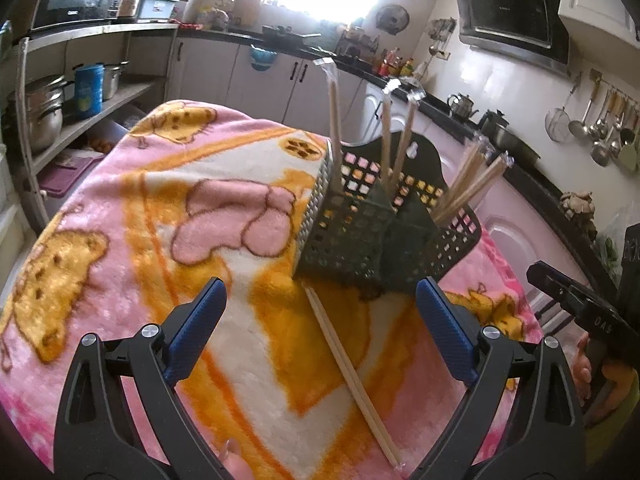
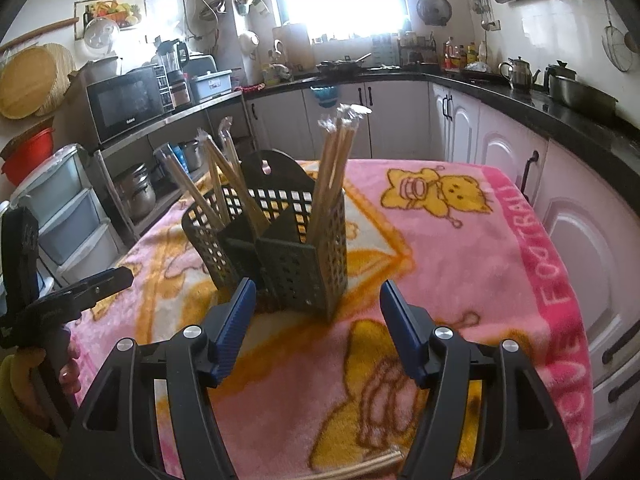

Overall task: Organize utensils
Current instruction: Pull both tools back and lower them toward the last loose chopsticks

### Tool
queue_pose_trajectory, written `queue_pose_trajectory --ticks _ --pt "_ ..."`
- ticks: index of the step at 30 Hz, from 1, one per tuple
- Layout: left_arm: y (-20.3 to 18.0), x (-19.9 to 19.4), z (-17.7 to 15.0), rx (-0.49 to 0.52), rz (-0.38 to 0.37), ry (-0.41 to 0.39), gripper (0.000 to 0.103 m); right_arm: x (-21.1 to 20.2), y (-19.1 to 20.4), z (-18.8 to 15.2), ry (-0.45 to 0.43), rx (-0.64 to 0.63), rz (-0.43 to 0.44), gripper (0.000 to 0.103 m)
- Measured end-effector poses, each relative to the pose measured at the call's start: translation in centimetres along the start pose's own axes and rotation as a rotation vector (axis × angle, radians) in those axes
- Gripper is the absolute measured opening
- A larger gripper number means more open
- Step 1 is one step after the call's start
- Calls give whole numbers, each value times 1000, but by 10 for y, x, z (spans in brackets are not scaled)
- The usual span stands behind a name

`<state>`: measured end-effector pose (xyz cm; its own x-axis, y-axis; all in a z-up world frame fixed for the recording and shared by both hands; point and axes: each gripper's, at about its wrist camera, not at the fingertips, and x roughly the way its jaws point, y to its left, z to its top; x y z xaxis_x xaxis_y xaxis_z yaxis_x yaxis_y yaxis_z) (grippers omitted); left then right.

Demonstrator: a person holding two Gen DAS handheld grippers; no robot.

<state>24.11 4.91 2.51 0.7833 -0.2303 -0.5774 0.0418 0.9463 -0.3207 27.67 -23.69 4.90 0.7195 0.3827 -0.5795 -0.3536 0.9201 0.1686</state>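
Note:
A dark perforated utensil holder (image 1: 352, 236) stands on a pink and orange blanket (image 1: 168, 208). Wrapped chopsticks (image 1: 334, 108) stick up from its compartments. One wrapped pair of chopsticks (image 1: 348, 368) lies flat on the blanket in front of the holder, running between the fingers of my left gripper (image 1: 322, 284), which is open and above it. In the right wrist view my right gripper (image 2: 318, 285) is open and empty, just short of the holder (image 2: 288, 256). The lying pair (image 2: 360, 466) shows at the bottom edge, below its fingers.
The blanket (image 2: 460, 248) covers a small table in a kitchen. Cabinets and a black counter (image 2: 520, 108) run behind and to the right. Shelves with pots (image 1: 44, 112) stand to the left. Each gripper appears at the edge of the other's view, held by a hand (image 2: 68, 372).

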Motion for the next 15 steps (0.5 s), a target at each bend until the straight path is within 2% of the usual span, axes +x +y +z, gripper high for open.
queue_pose_trajectory --ticks 15 --pt "-16 26 -25 15 -21 79 87 0 -30 -46 84 66 -49 62"
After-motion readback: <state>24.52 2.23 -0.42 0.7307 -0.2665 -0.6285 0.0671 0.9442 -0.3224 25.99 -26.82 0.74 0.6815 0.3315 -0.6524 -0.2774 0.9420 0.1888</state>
